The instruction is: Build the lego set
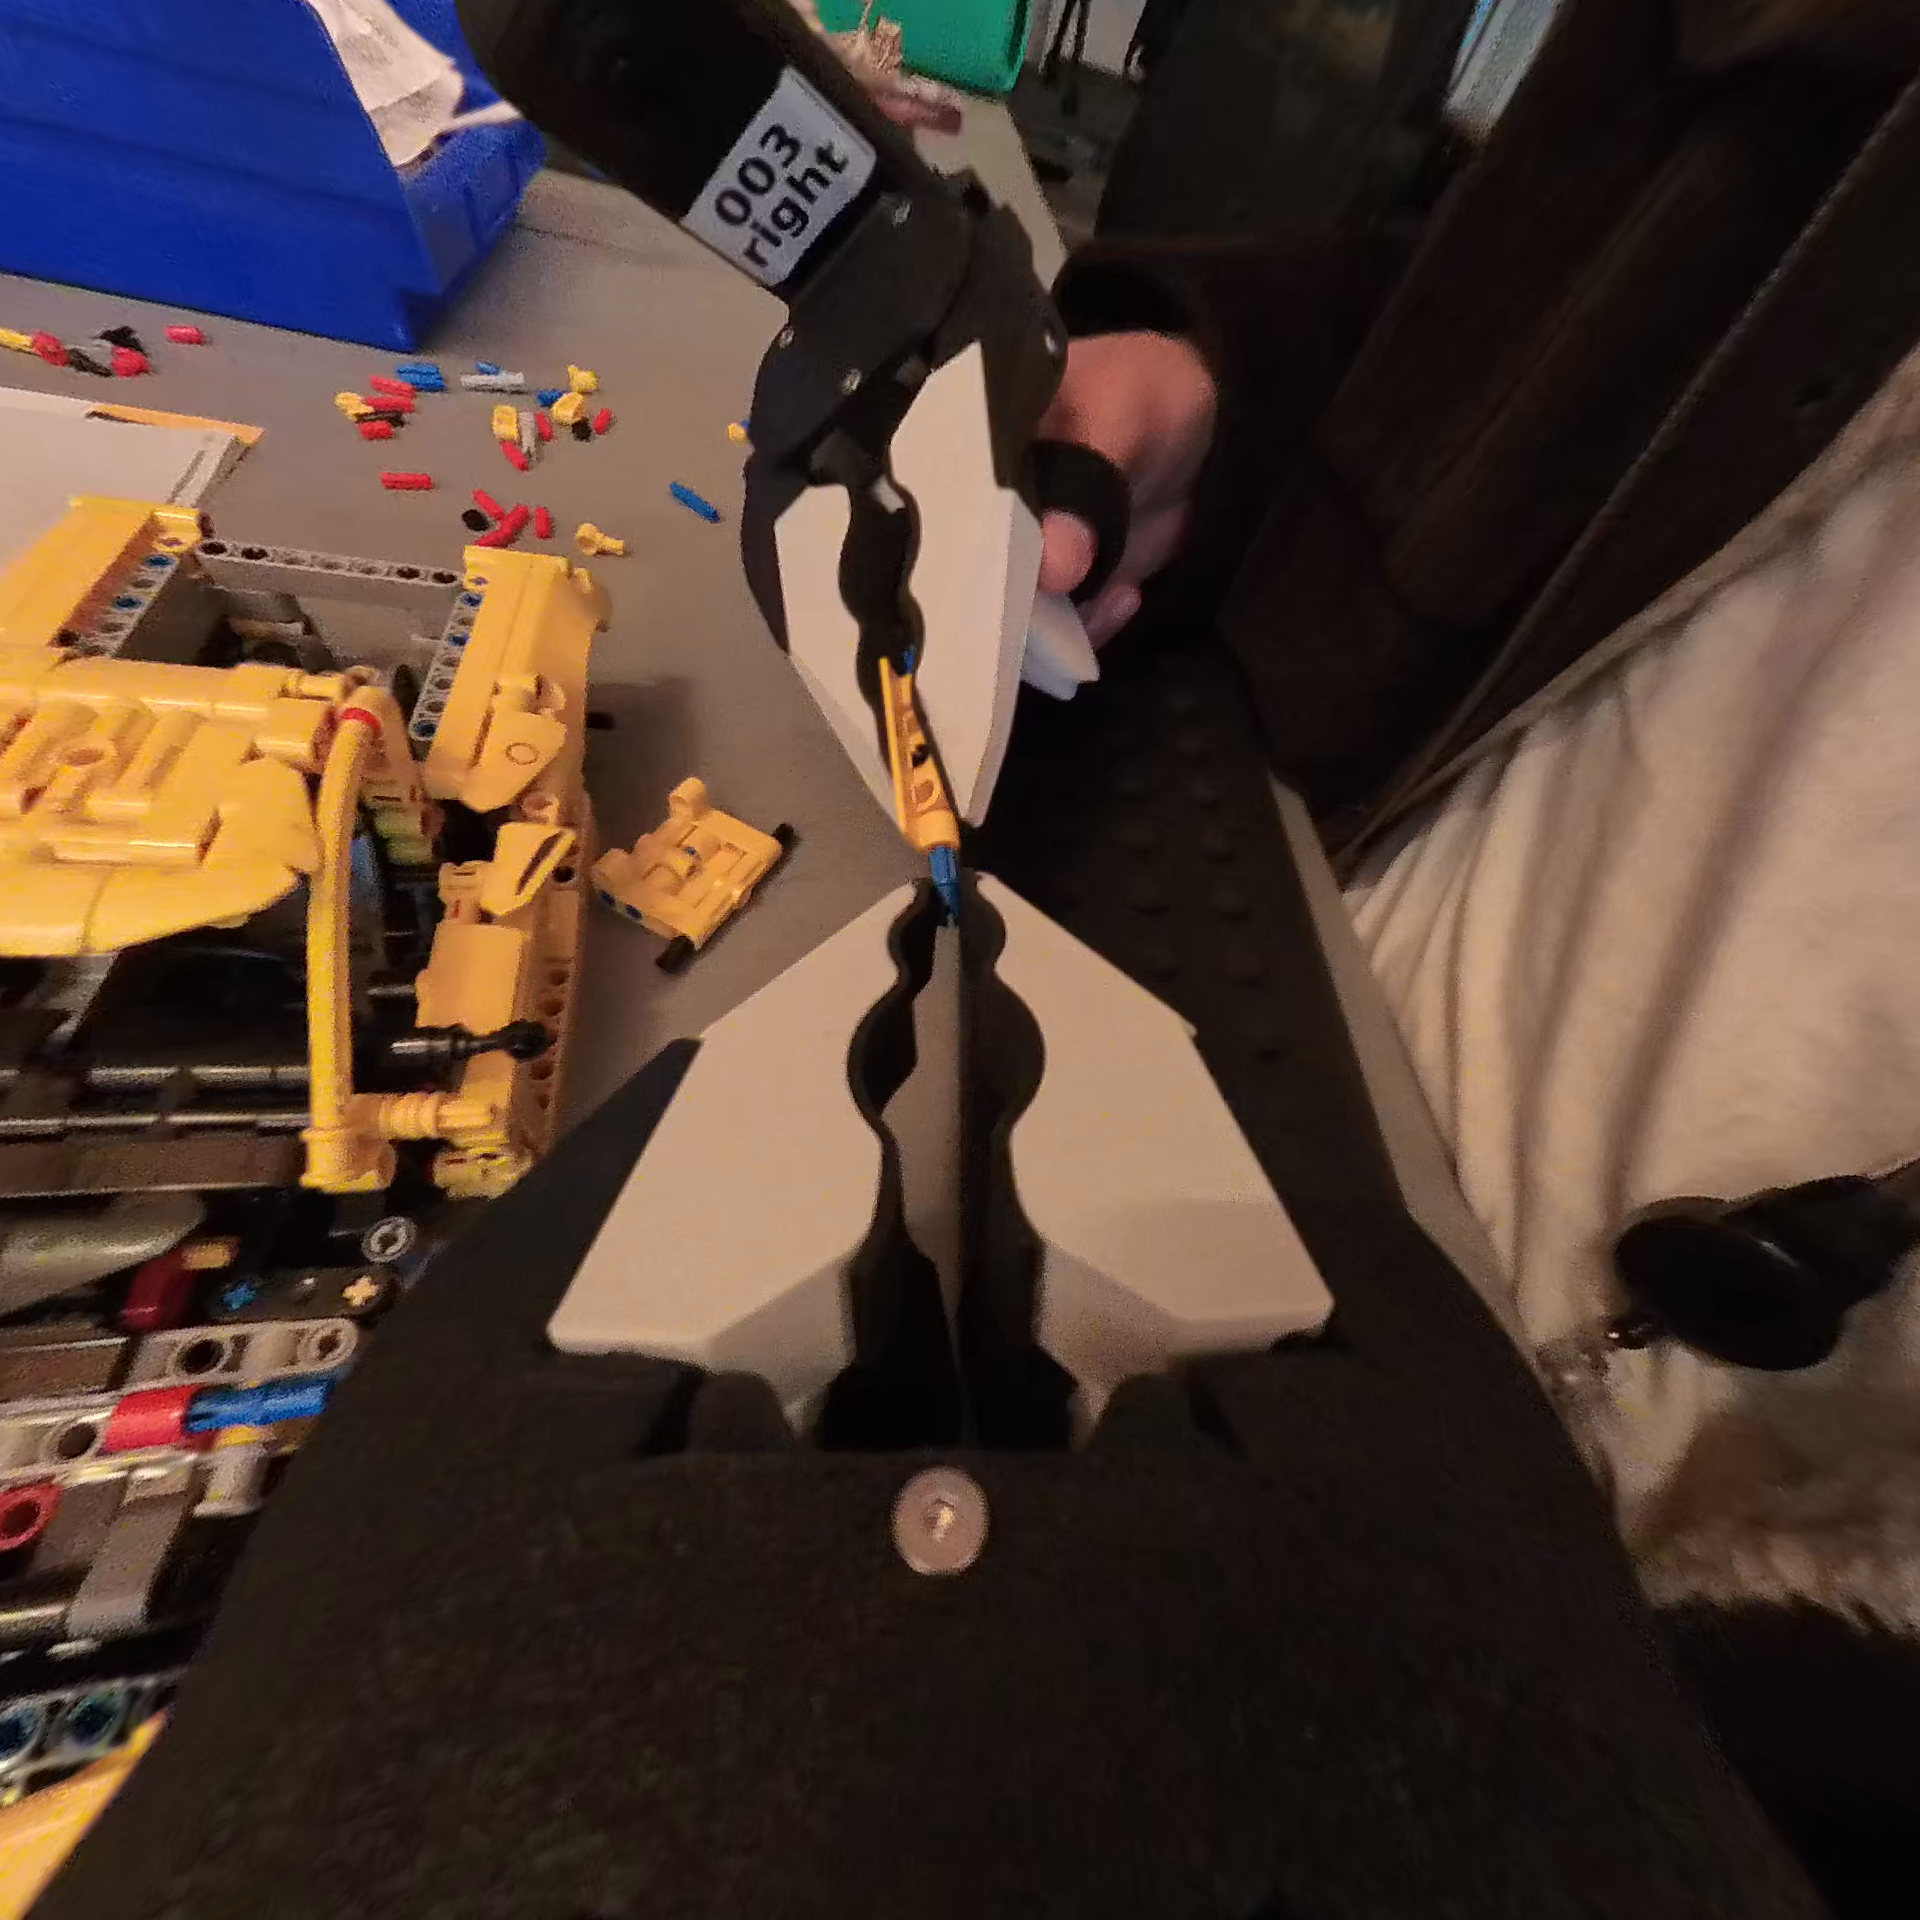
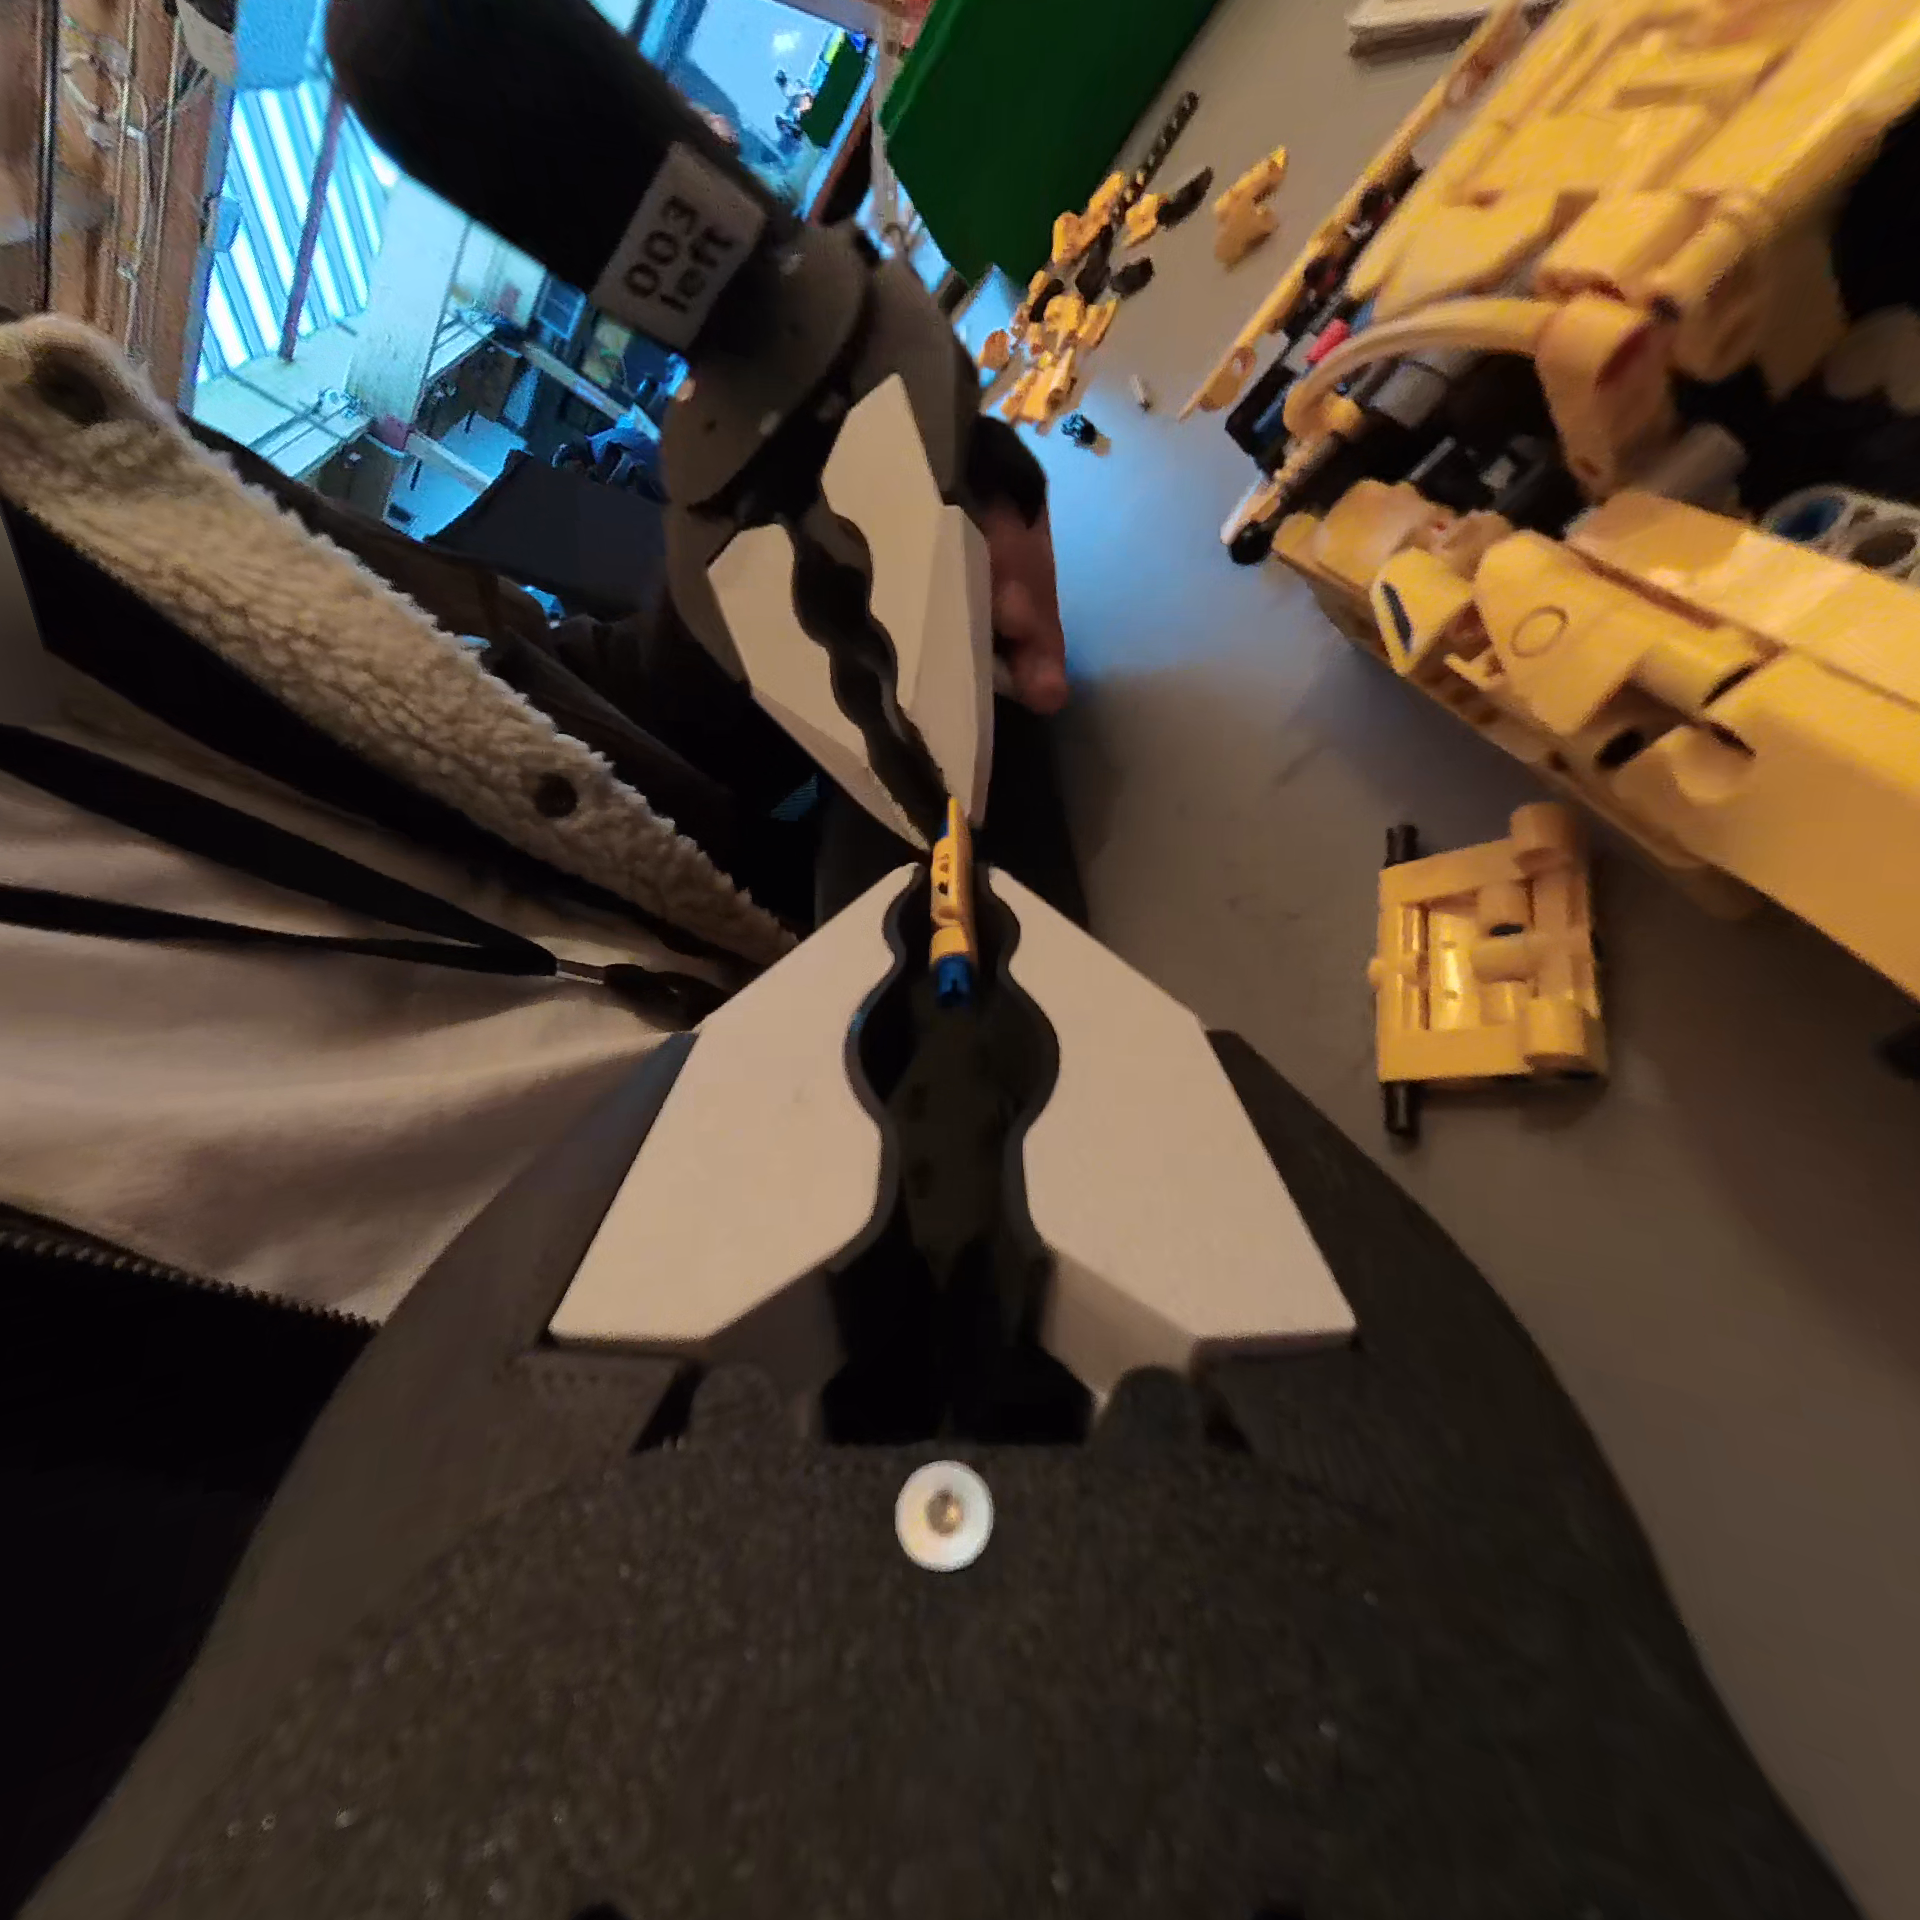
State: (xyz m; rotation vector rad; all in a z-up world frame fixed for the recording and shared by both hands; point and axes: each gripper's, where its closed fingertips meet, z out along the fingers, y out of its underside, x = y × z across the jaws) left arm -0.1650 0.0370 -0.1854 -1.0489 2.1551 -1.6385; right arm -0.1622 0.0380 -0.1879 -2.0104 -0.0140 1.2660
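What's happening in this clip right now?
A person is building a yellow lego model with two handheld grippers, held tip to tip near the table's edge. The right gripper is shut on a thin yellow beam. The left gripper is shut on a blue pin at the beam's end, apparently pressing it in or pulling it out. A small yellow sub-assembly and scattered loose pins lie on the grey table.

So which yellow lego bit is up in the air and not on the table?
The thin yellow beam with blue pins, pinched between both grippers' tips. The chunky yellow block and the big yellow model rest on the grey table.
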